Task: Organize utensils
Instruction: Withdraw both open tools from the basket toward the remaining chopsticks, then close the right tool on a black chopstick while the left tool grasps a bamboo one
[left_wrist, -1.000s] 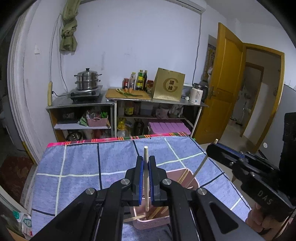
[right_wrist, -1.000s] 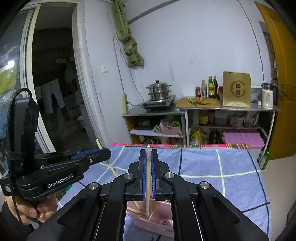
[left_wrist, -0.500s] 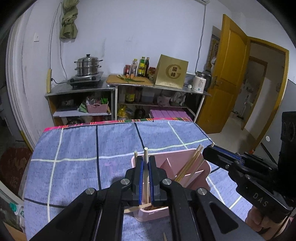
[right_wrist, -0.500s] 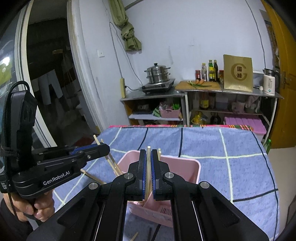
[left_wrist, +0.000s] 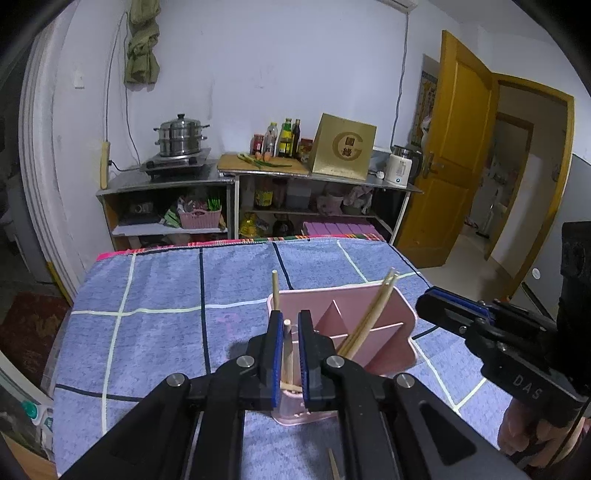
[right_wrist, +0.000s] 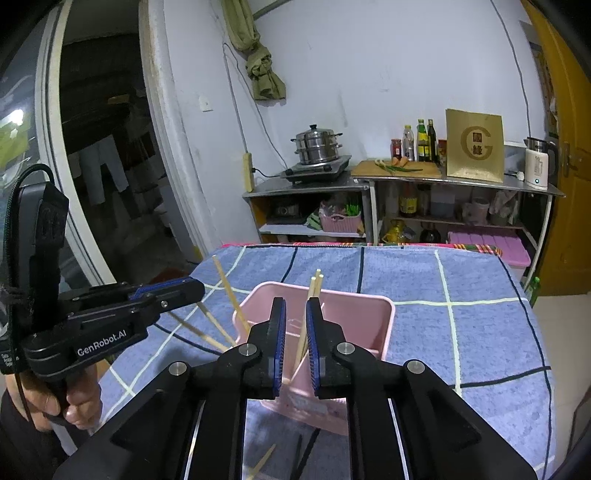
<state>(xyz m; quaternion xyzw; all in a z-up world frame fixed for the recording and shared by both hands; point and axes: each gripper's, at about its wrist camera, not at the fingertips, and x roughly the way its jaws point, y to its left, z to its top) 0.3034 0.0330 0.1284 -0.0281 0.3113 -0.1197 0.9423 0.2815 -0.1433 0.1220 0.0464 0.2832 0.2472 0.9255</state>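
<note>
To release cleanly, each chopstick's lower end should be down inside its compartment before the jaws part, then the grippers should lift straight up; the left gripper looks slightly parted around a pale wooden chopstick, grip uncertain; the right gripper has just been opening, jaws clear of the chopstick between them; the pink divided utensil holder stands on the blue checked cloth, several slim chopsticks leaning inside.

Upright chopsticks crowding pink organizer openings
</note>
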